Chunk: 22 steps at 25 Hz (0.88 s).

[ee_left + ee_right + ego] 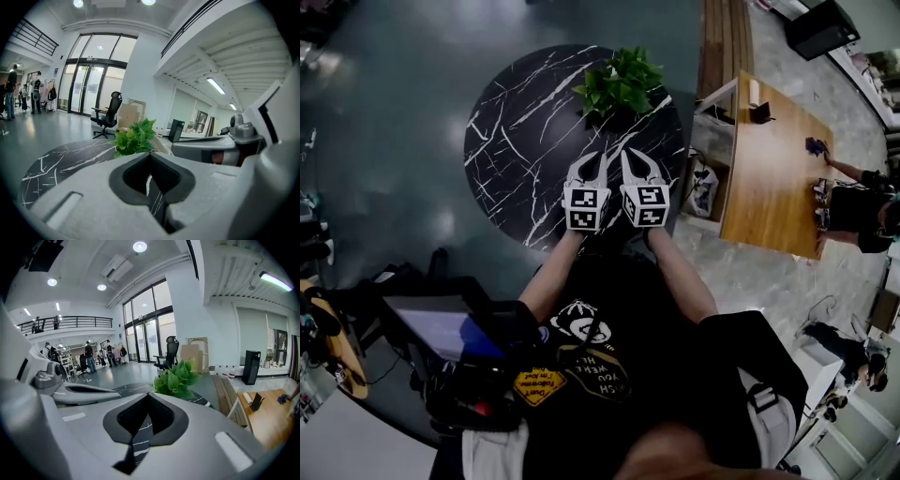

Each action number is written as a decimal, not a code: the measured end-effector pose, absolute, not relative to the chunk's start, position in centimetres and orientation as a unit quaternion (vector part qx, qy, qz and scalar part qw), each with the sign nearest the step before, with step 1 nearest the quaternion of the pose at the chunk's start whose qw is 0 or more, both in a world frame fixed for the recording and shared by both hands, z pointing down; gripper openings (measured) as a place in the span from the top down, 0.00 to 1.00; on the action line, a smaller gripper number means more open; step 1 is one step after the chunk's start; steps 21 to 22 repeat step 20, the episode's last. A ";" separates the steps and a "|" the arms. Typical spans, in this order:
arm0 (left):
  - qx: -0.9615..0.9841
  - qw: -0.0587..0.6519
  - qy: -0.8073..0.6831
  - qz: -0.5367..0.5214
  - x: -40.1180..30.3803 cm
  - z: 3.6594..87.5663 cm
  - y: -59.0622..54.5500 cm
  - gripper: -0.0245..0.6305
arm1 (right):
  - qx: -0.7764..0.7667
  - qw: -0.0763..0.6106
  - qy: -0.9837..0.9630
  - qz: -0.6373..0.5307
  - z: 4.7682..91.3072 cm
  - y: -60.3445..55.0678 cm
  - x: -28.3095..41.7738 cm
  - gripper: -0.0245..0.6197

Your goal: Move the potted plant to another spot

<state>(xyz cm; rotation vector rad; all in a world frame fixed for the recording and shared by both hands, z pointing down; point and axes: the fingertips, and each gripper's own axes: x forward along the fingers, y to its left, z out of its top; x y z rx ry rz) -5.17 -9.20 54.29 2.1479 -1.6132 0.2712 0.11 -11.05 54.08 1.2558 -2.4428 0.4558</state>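
Observation:
The potted plant (620,82), a bushy green one, stands near the far right rim of a round black marble table (520,141). My left gripper (592,165) and right gripper (644,165) hover side by side above the table's near part, short of the plant and apart from it. In the left gripper view the left gripper (150,153) has its jaws together with nothing between them, and the plant (135,137) shows just beyond the tips. In the right gripper view the right gripper (149,394) is likewise shut and empty, with the plant (177,378) ahead.
A wooden desk (773,169) stands right of the table, with a person (855,208) at its far side and a bag (703,187) by its leg. A slatted wooden bench (727,37) runs behind. An office chair (108,115) stands beyond the table. Dark equipment (450,347) sits at lower left.

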 end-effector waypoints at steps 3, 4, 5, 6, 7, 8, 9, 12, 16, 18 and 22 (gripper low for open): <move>0.787 0.205 -0.571 0.110 -4.3 53.7 -9.4 0.96 | 0.445 0.170 -0.865 0.158 52.9 -11.0 0.1 0.96; 0.790 0.200 -0.568 0.112 -4.1 53.5 -9.3 0.96 | 0.445 0.169 -0.866 0.156 52.5 -10.9 0.0 0.96; 0.793 0.196 -0.566 0.113 -3.9 53.3 -9.3 0.96 | 0.445 0.167 -0.866 0.155 52.3 -10.8 0.0 0.96; 0.794 0.193 -0.565 0.114 -3.9 53.1 -9.3 0.96 | 0.445 0.166 -0.867 0.154 52.0 -10.9 0.0 0.96; 0.794 0.190 -0.566 0.115 -3.8 52.9 -9.4 0.96 | 0.446 0.164 -0.867 0.152 51.8 -11.0 0.0 0.96; 0.795 0.187 -0.566 0.115 -3.8 52.6 -9.5 0.96 | 0.446 0.164 -0.867 0.151 51.6 -11.1 0.1 0.96; 0.795 0.184 -0.566 0.116 -3.8 52.4 -9.6 0.96 | 0.447 0.163 -0.867 0.150 51.5 -11.2 0.2 0.96; 0.796 0.175 -0.566 0.119 -3.8 51.9 -9.9 0.96 | 0.447 0.162 -0.867 0.150 51.1 -11.7 0.3 0.96; 0.796 0.167 -0.570 0.119 -3.9 51.3 -10.3 0.96 | 0.446 0.162 -0.868 0.146 50.6 -11.9 0.7 0.96; 0.795 0.163 -0.572 0.118 -4.0 51.1 -10.6 0.96 | 0.443 0.161 -0.870 0.142 50.4 -12.2 0.6 0.96; 0.795 0.159 -0.574 0.116 -4.2 50.8 -10.9 0.96 | 0.440 0.160 -0.873 0.139 50.2 -12.5 0.4 0.96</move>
